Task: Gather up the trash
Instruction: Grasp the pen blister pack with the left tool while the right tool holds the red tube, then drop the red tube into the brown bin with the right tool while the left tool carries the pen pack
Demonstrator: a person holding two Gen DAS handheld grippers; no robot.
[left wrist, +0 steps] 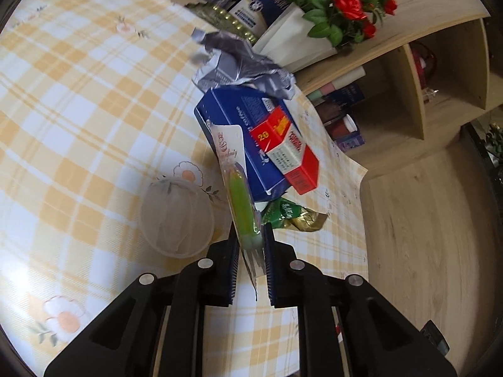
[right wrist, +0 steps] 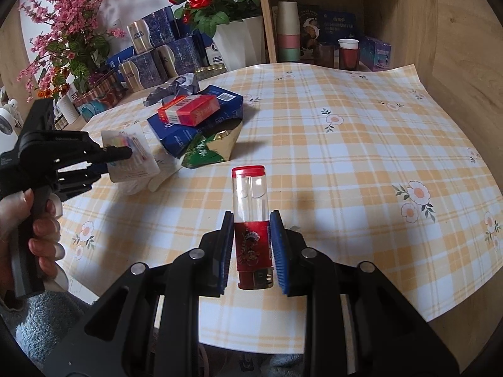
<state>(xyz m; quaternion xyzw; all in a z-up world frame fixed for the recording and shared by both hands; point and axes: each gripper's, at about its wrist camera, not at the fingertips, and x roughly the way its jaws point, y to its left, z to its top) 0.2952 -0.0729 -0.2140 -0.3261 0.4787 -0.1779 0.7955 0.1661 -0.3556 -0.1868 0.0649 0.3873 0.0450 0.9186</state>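
Note:
My left gripper is shut on a clear blister pack with a green item inside, held just above the checked tablecloth. In the right wrist view this left gripper grips the same pack at the left. Beyond it lies a heap of trash: a blue box, a red-and-white carton on top, crumpled grey foil and a green-gold wrapper. My right gripper is shut on a red tube with a clear top, above the table.
A clear plastic cup lies left of the pack. A white planter with red roses, blue gift boxes and pink flowers line the table's back. A wooden shelf holds cups. A hand grips the left tool.

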